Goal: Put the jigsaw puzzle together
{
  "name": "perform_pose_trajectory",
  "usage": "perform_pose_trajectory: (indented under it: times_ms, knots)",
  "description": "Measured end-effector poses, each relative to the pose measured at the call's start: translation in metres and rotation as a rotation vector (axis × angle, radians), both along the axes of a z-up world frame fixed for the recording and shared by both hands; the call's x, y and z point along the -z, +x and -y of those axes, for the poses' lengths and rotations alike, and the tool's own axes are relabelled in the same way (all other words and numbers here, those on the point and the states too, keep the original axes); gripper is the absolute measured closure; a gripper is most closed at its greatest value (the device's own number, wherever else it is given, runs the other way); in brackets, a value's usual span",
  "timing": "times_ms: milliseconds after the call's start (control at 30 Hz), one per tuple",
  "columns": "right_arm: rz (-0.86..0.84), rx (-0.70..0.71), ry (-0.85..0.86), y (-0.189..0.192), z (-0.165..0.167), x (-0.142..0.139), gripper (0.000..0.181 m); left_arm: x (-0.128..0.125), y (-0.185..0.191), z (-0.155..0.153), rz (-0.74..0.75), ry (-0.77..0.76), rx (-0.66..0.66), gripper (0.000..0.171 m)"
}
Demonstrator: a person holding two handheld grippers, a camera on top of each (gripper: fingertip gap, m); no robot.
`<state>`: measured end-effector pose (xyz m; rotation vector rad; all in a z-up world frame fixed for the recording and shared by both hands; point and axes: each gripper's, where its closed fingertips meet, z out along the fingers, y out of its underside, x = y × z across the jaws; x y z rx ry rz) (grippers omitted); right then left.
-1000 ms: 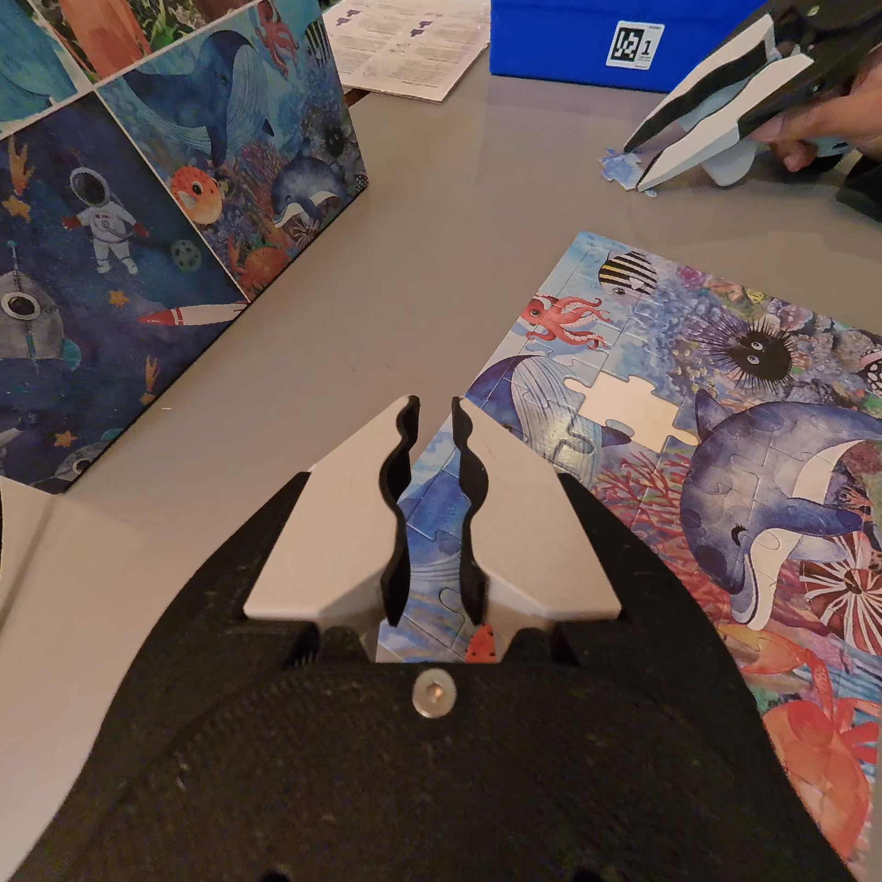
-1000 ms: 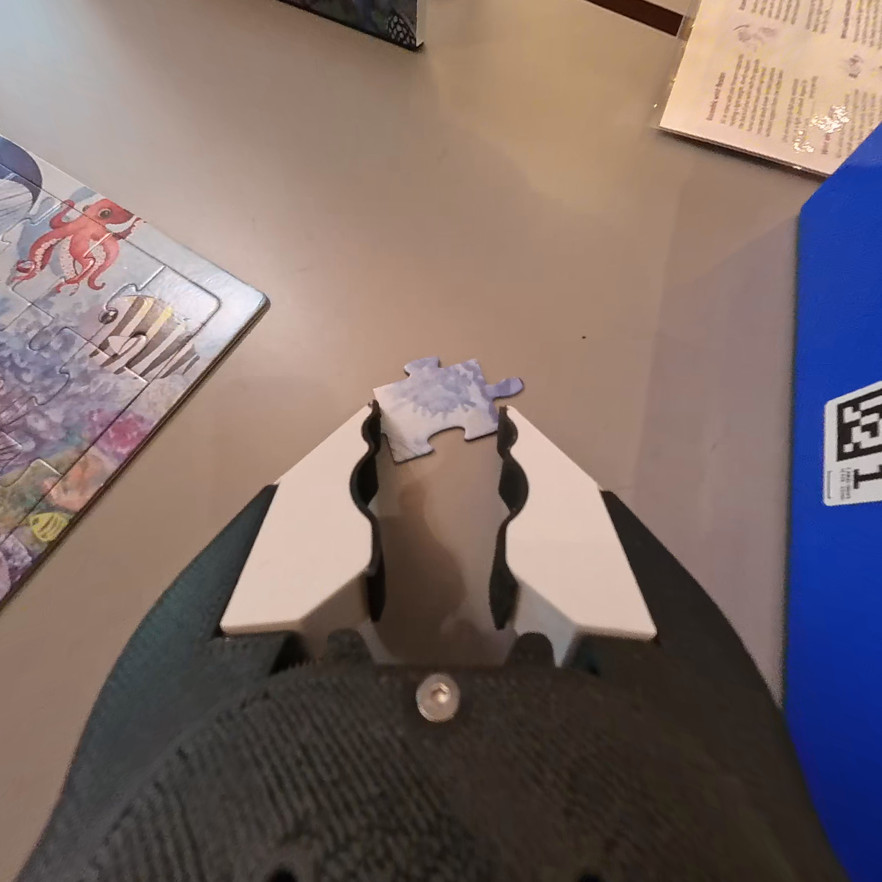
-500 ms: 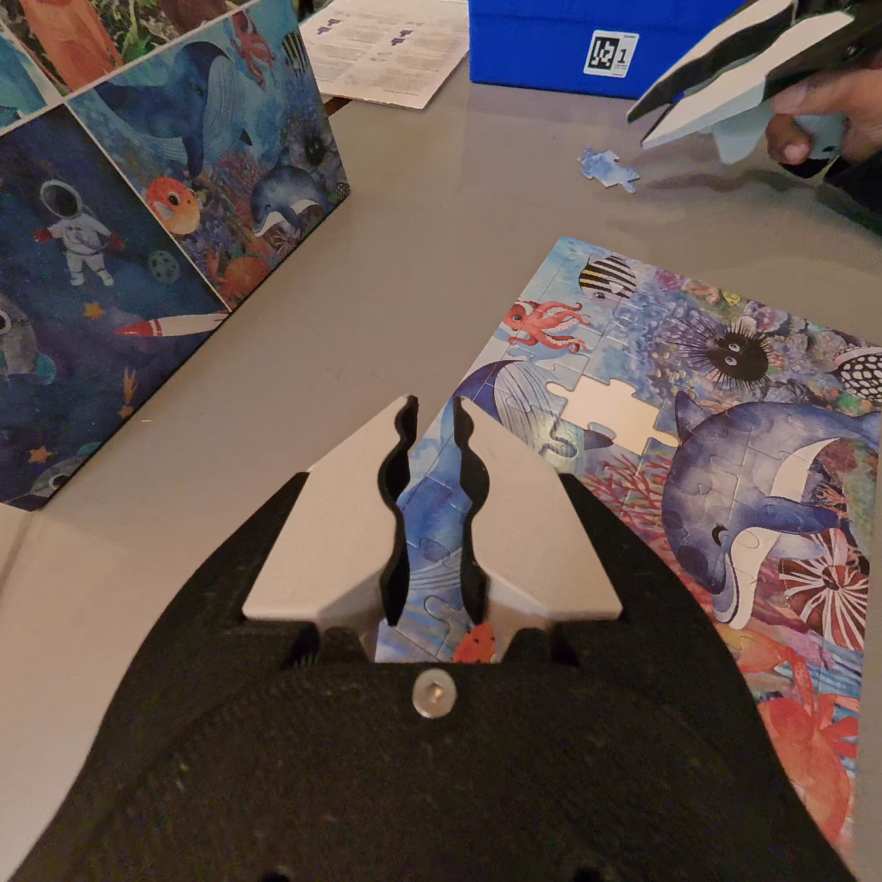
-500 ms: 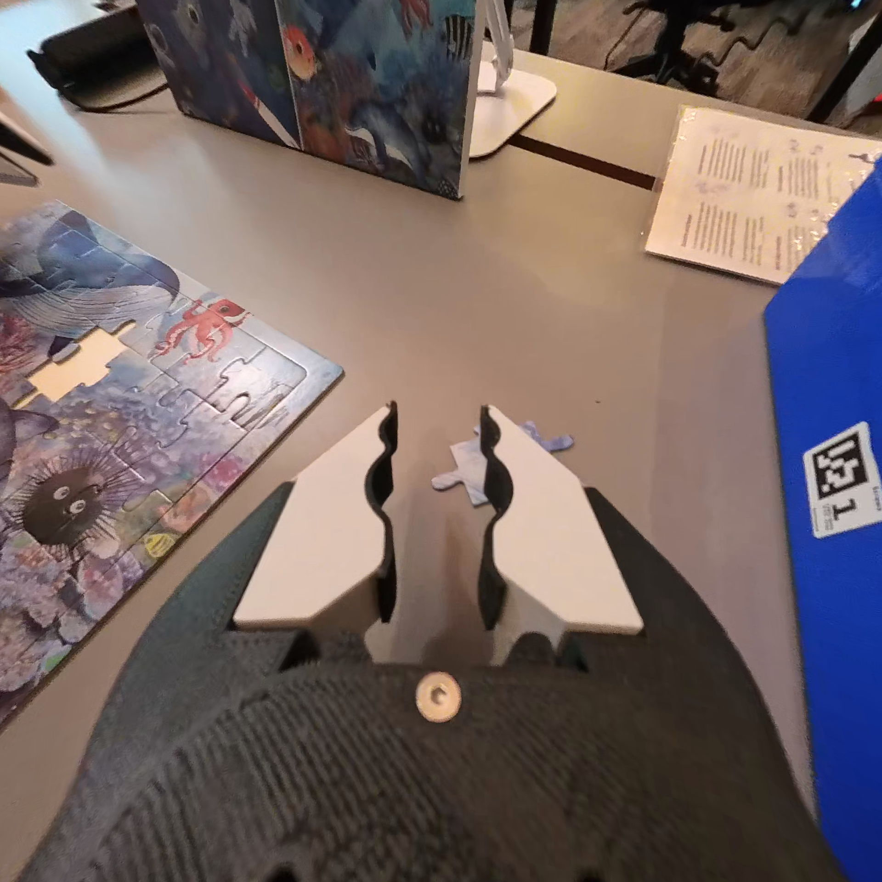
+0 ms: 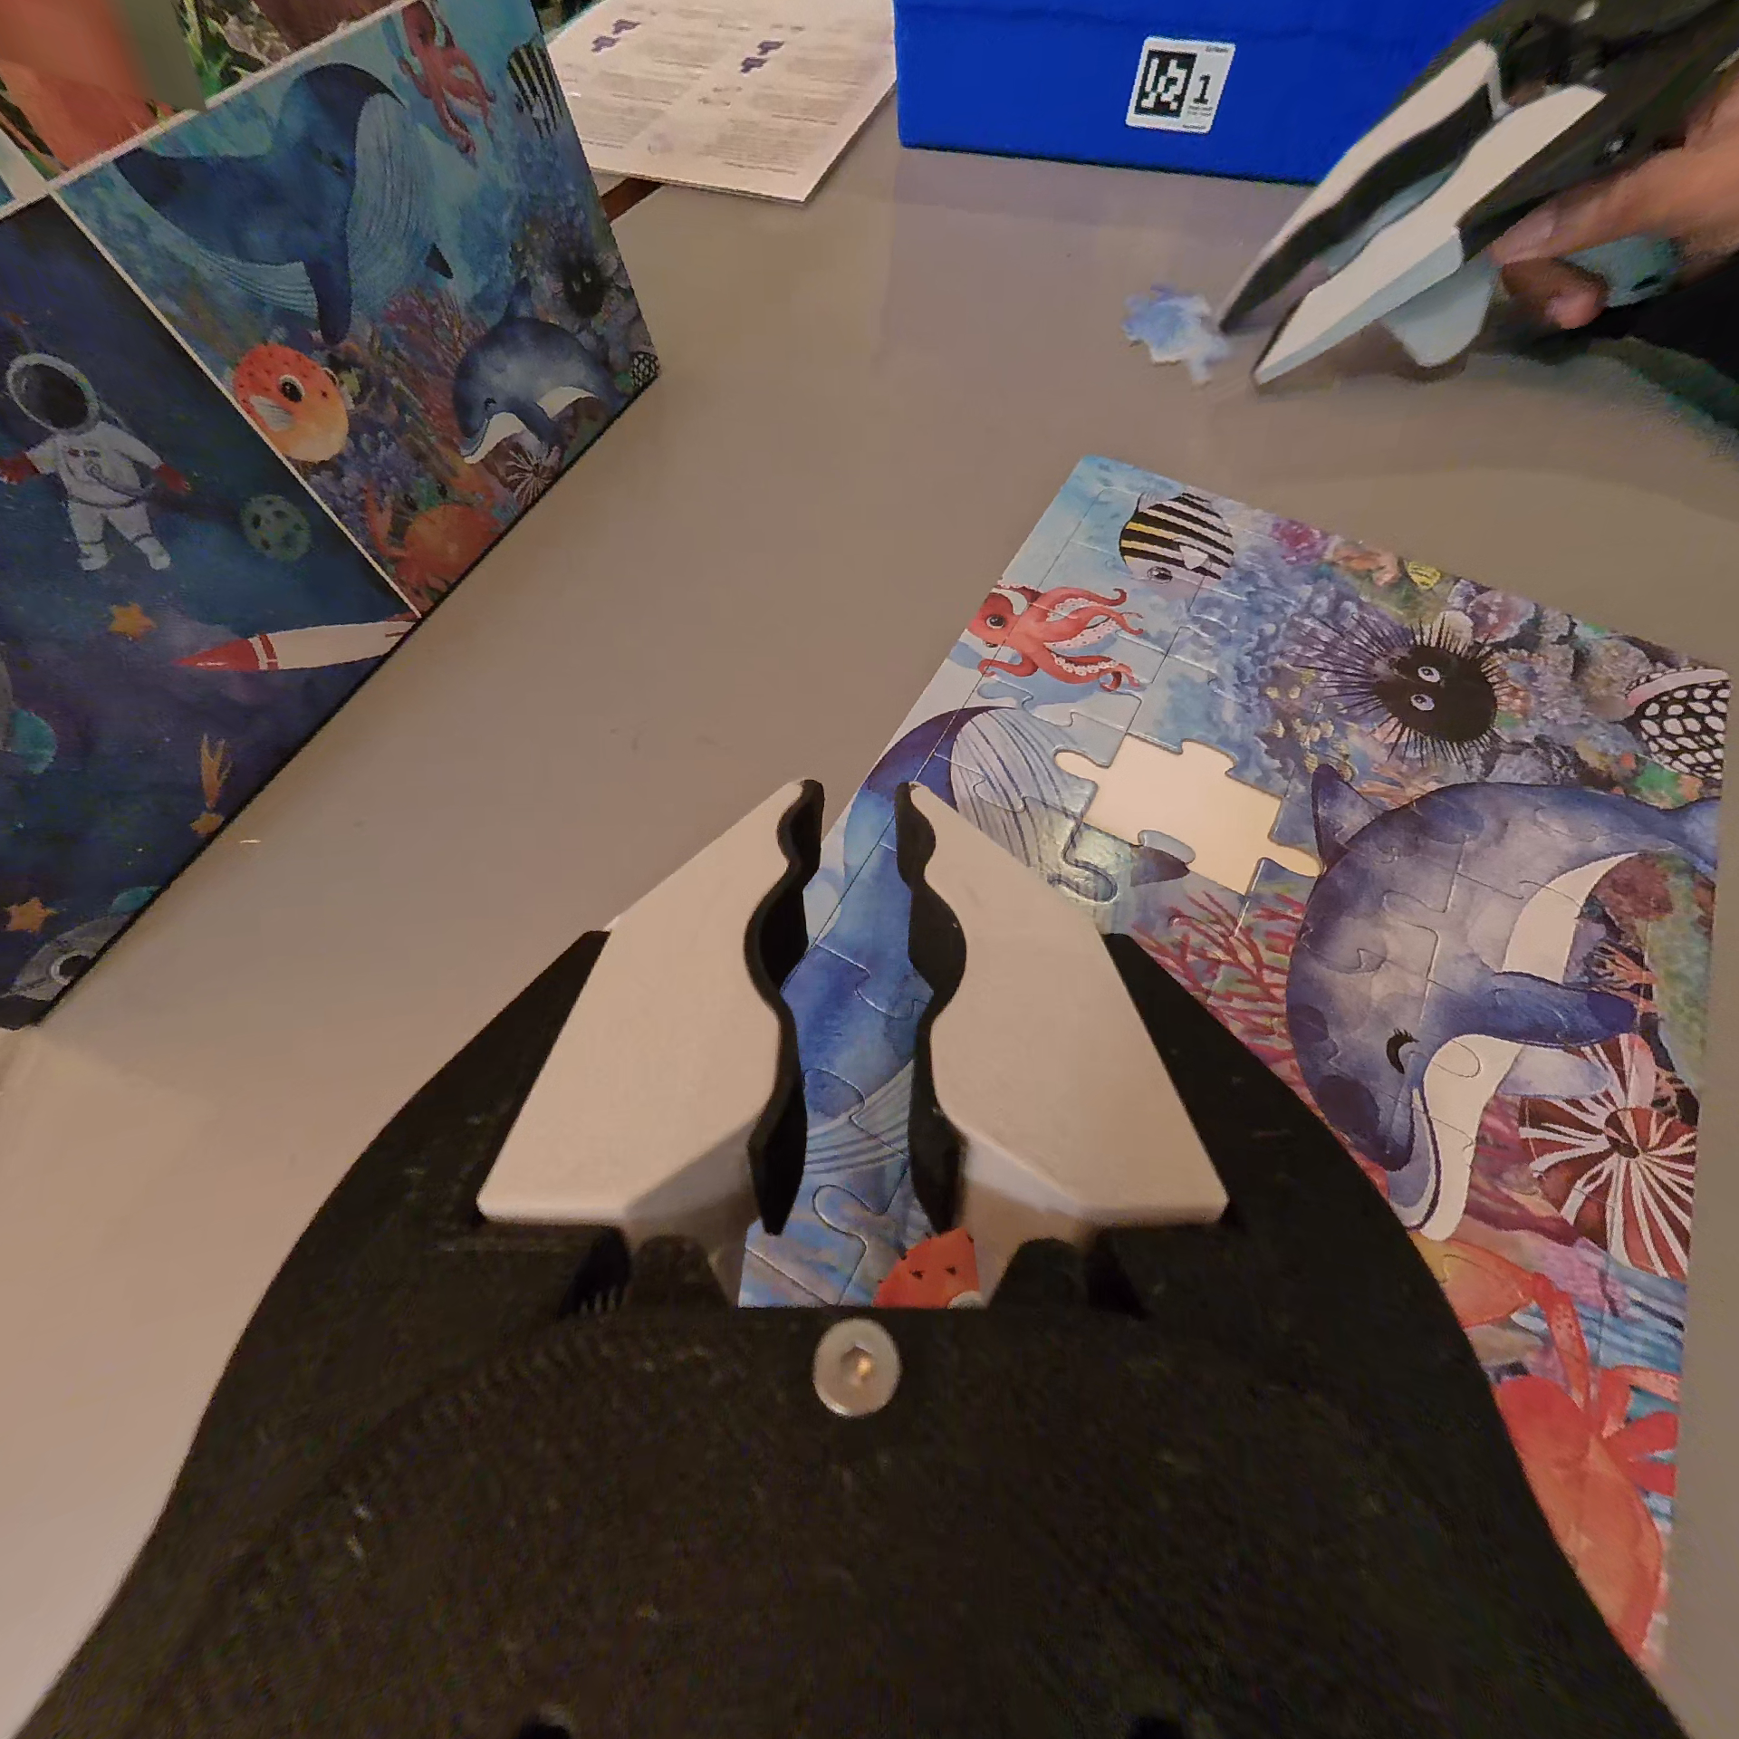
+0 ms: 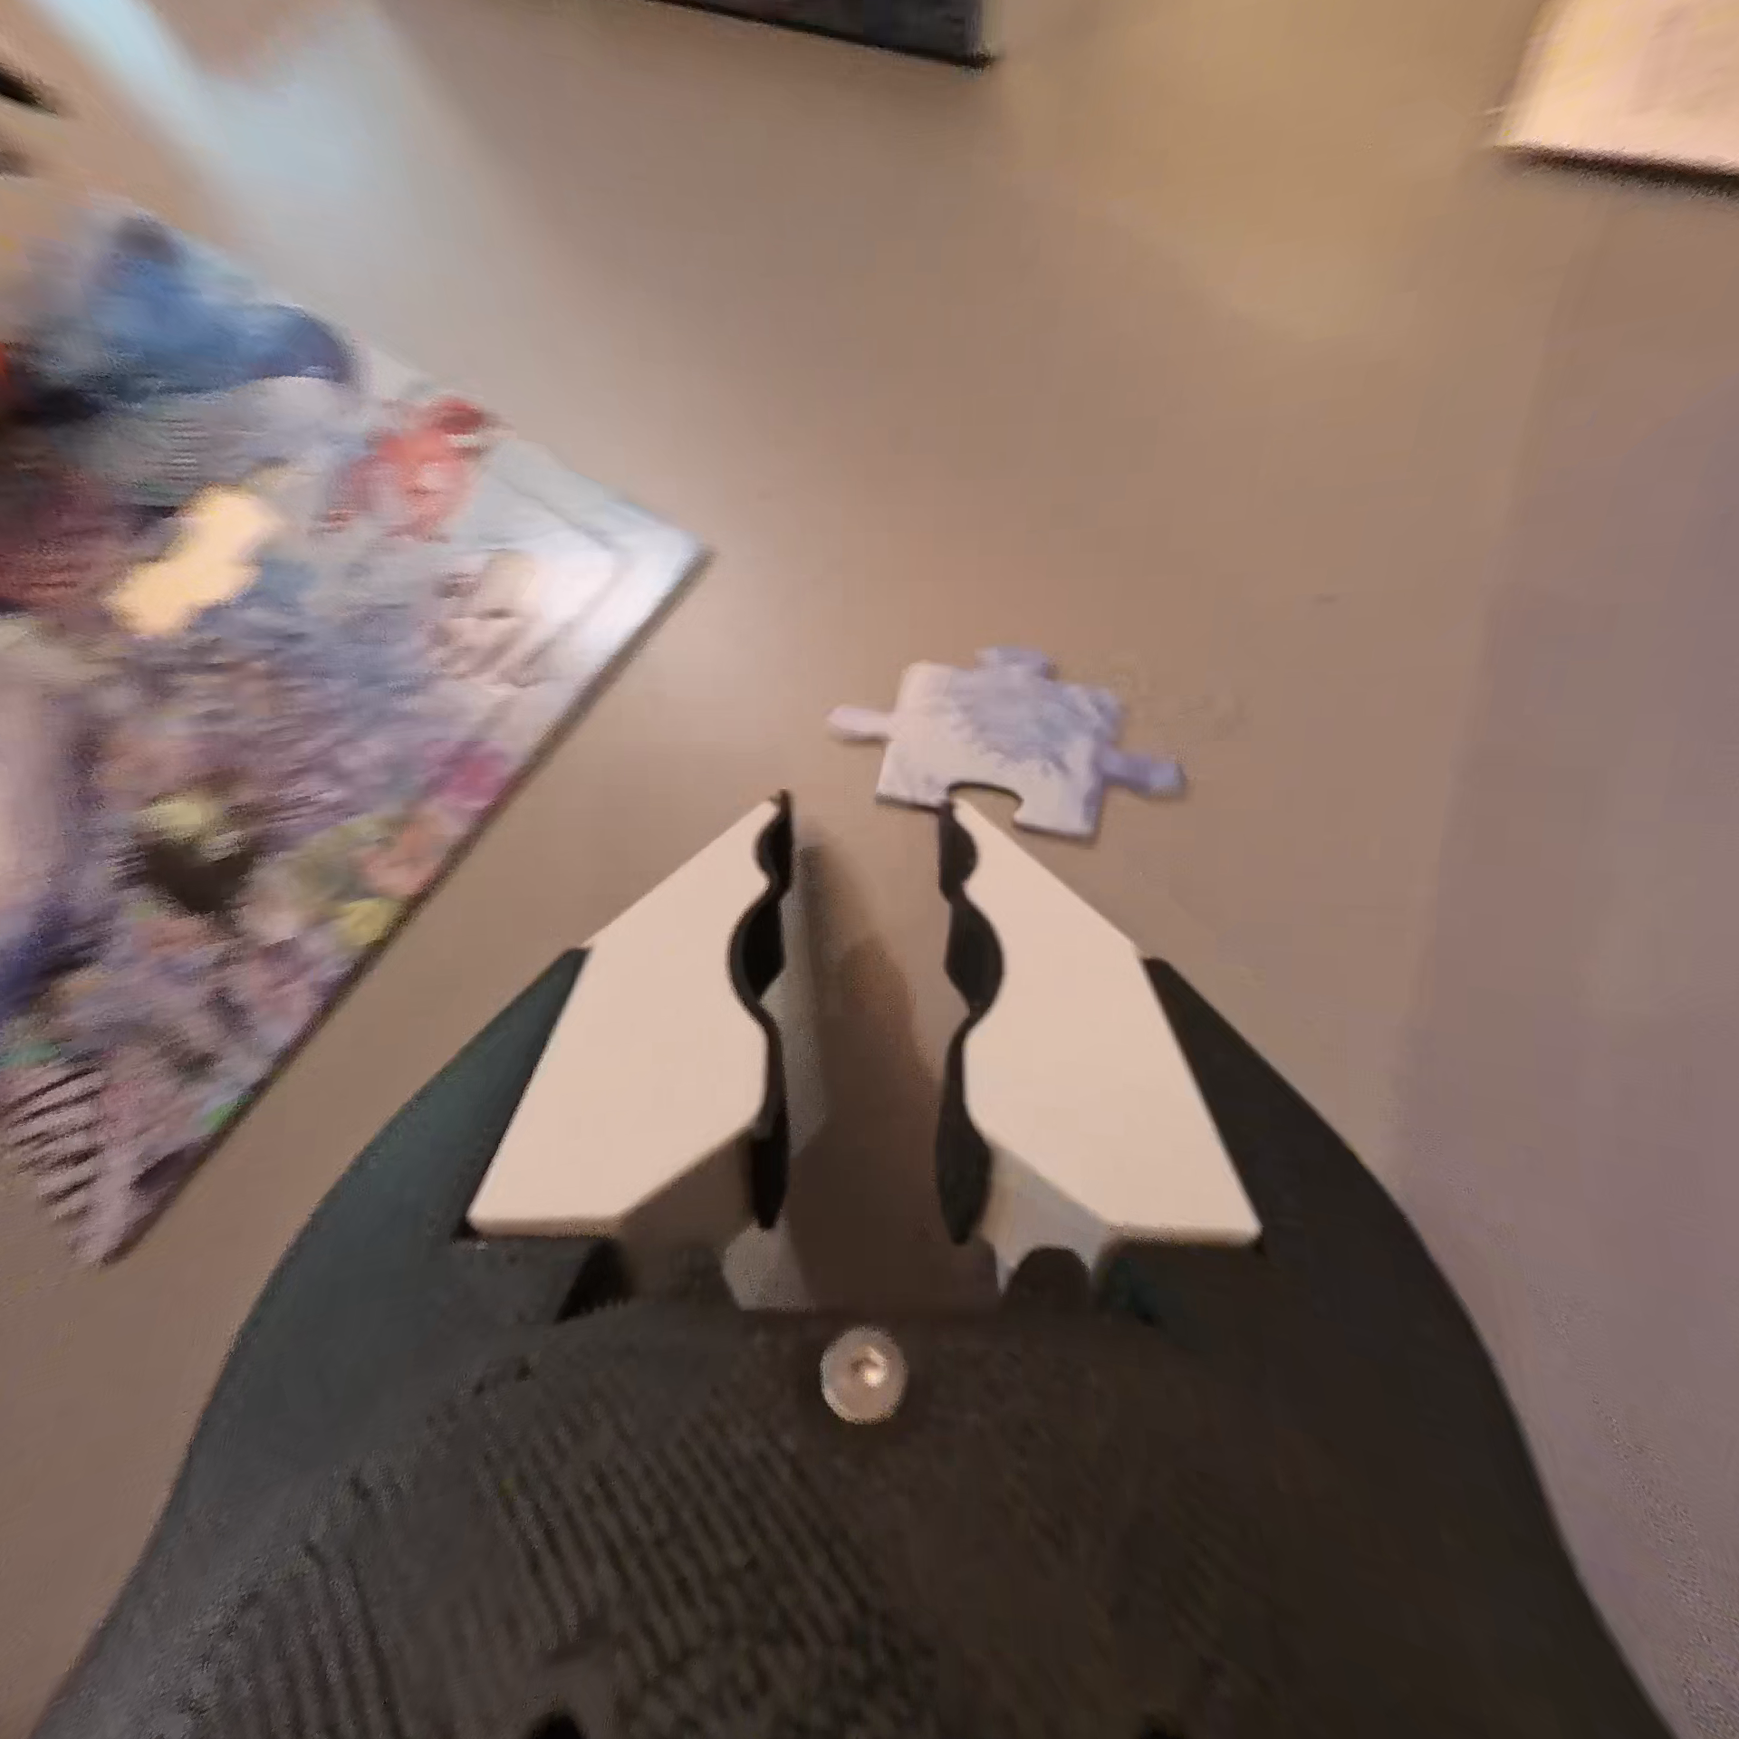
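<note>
The sea-animal jigsaw puzzle [image 5: 1411, 847] lies flat on the grey table with one piece-shaped gap [image 5: 1186, 823] near its middle. My left gripper [image 5: 858, 800] hovers over the puzzle's left edge with its jaws slightly apart and empty. A loose pale blue piece [image 5: 1172, 325] lies on the table beyond the puzzle's far corner. My right gripper [image 5: 1244, 350] is low beside it. In the right wrist view my right gripper [image 6: 866, 809] is open and empty, its right fingertip at the near edge of the piece [image 6: 1007, 743]. The puzzle [image 6: 282, 753] there is blurred at the left.
A picture-covered puzzle box [image 5: 282, 376] stands at the left. A blue box [image 5: 1035, 113] with a black-and-white tag and a printed sheet [image 5: 725, 94] lie at the far edge. A hand [image 5: 1600, 235] holds the right gripper. The sheet [image 6: 1647, 94] also shows in the right wrist view. There is about 30 cm between the tips of the two grippers. The puzzle [image 6: 282, 753] is about 12 cm from my right fingertips. Look for it in the left wrist view [image 5: 1341, 642] too.
My right gripper let go of the loose piece, rose, then came down again at its near edge with wider jaws. The piece now lies turned. My left gripper has barely moved.
</note>
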<state>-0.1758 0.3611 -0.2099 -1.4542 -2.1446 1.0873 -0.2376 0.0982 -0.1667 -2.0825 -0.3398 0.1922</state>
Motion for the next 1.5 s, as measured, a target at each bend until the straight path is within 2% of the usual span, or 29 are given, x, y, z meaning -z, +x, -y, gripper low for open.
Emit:
perform_pose_trajectory:
  times_ms: [67,100,167,333,433,500,600,667,700,733,767,833,867,967,1067,1200,1367,1500]
  knots:
    - [0.043,-0.148,-0.149,0.012,0.029,-0.005,0.154,0.0,0.0,0.0,0.002,0.002,0.001,0.158]
    - [0.043,-0.169,-0.181,0.013,0.035,-0.009,0.151,0.0,0.0,0.0,0.001,0.003,0.002,0.158]
    - [0.005,-0.134,-0.154,0.006,0.031,-0.011,0.149,0.002,0.0,0.0,0.003,-0.003,0.004,0.158]
    - [-0.123,-0.01,0.051,-0.009,0.002,-0.017,0.139,0.003,0.001,-0.001,0.004,-0.008,0.007,0.158]
    - [-0.192,-0.05,0.075,-0.012,0.001,-0.022,0.124,0.004,0.0,-0.001,0.008,-0.007,0.008,0.158]
    - [-0.153,-0.054,0.069,-0.012,-0.004,-0.014,0.114,0.004,0.001,-0.001,0.012,-0.005,0.011,0.158]
    - [-0.039,-0.065,0.039,-0.007,-0.005,0.0,0.112,0.003,0.001,-0.001,0.004,-0.005,0.011,0.158]
    - [-0.032,-0.067,0.045,-0.003,-0.004,0.001,0.115,0.002,0.001,-0.001,-0.001,-0.006,0.011,0.158]
    - [-0.031,-0.07,0.048,0.0,-0.004,0.001,0.122,0.002,0.001,-0.001,-0.003,-0.006,0.01,0.158]
    - [-0.023,-0.092,0.035,0.007,-0.001,0.001,0.137,0.001,0.001,-0.001,-0.004,-0.006,0.009,0.158]
    - [-0.003,-0.156,-0.021,0.017,0.009,-0.001,0.155,0.001,0.001,0.0,-0.005,-0.005,0.009,0.158]
    - [0.031,-0.314,-0.185,0.039,0.037,-0.012,0.164,0.0,0.001,0.0,-0.009,-0.004,0.008,0.158]
    - [0.013,-0.343,-0.226,0.042,0.042,-0.019,0.166,-0.001,0.001,0.0,-0.014,-0.004,0.008,0.158]
    - [-0.141,-0.205,-0.193,0.018,0.027,-0.035,0.145,-0.001,0.0,0.001,-0.017,-0.006,0.006,0.158]
    - [-0.156,-0.103,-0.136,0.006,0.024,-0.032,0.134,0.002,0.0,0.0,-0.006,-0.011,0.009,0.158]
    - [-0.12,-0.038,0.042,0.003,0.031,-0.012,0.134,0.006,0.0,0.0,-0.003,-0.022,0.009,0.158]
    - [-0.107,0.063,0.073,-0.003,0.046,-0.009,0.134,0.01,0.0,-0.001,0.012,-0.026,0.012,0.158]
    - [-0.083,0.096,0.205,-0.005,0.045,0.002,0.135,0.013,0.002,-0.002,0.014,-0.036,0.017,0.158]
